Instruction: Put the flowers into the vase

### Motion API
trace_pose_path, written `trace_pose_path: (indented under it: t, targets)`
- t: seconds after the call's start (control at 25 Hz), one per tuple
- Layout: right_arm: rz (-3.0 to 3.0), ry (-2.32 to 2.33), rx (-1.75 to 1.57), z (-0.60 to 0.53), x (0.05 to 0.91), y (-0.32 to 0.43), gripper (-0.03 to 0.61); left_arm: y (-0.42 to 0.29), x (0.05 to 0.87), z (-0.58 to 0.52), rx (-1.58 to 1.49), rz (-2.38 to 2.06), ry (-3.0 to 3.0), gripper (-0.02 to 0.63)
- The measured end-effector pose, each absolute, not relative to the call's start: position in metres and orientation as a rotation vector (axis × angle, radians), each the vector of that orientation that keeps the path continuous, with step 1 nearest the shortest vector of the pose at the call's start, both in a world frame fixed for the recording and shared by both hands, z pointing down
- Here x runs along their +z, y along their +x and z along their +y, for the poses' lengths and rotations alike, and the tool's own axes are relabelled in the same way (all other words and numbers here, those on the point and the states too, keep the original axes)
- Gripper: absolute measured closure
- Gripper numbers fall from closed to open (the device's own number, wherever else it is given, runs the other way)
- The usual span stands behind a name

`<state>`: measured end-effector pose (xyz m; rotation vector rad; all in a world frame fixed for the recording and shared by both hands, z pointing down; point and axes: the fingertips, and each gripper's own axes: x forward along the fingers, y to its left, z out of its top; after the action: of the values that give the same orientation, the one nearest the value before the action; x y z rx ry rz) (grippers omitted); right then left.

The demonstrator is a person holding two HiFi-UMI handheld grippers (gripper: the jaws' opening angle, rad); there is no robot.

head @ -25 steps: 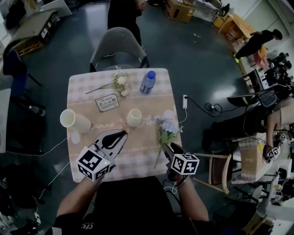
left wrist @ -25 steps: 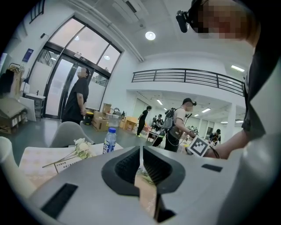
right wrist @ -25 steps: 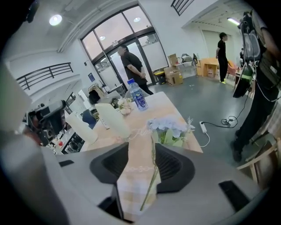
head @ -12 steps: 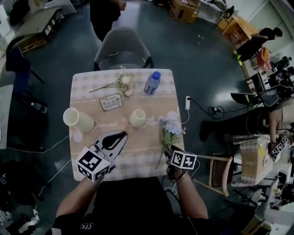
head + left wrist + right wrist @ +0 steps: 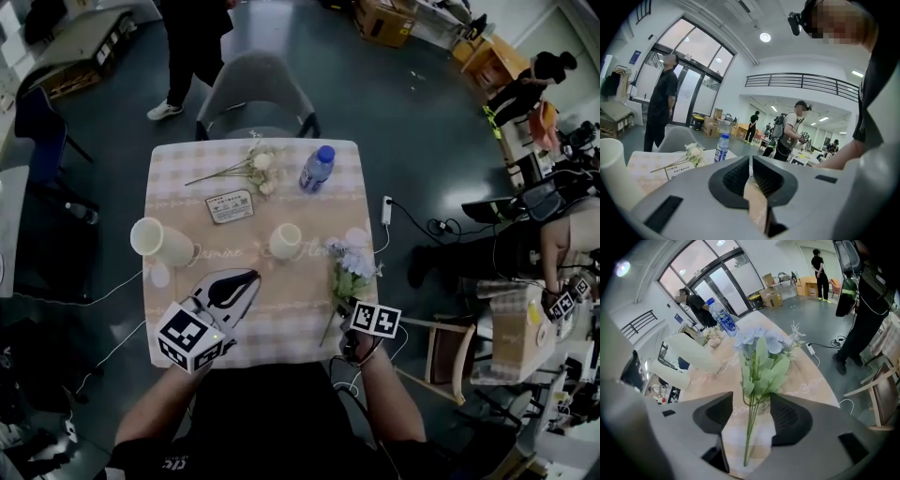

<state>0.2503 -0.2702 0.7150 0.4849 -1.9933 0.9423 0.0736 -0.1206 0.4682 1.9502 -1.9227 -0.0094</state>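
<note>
Dark glossy floor (image 5: 394,112), grey chair (image 5: 255,89), glass doors (image 5: 689,93).

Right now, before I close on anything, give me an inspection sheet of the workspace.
Surface: table under a checked cloth.
Job's things: blue flowers at right edge; white flowers far side; large cream vase left, small cream vase centre.
Clutter: water bottle, card.
Grippers: left gripper shut, empty; right gripper fingers have just been opening, blue stems between them, ungripped.
Cables: power strip with cord, right of table.
Surroundings: grey chair, person standing beyond.

bottle (image 5: 317,169): upright, far edge | card (image 5: 230,206): flat | grey chair (image 5: 255,94): beyond table (image 5: 281,319)
</note>
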Motion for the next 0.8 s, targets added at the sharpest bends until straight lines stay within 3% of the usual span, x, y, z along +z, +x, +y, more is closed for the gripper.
trace_pose_path:
  t: [0.6,0.8]
  targets:
    - [-1.902,0.461,0.956,-0.272,0.736,0.247,0.336,0.076,0.471,-0.121,-0.007,-1.907,1.942,0.600]
    - [-1.898,0.447,0.965,-0.276,0.740,0.243,0.388,0.075,0.474,-0.119,-0.015,-1.900,1.936,0.600]
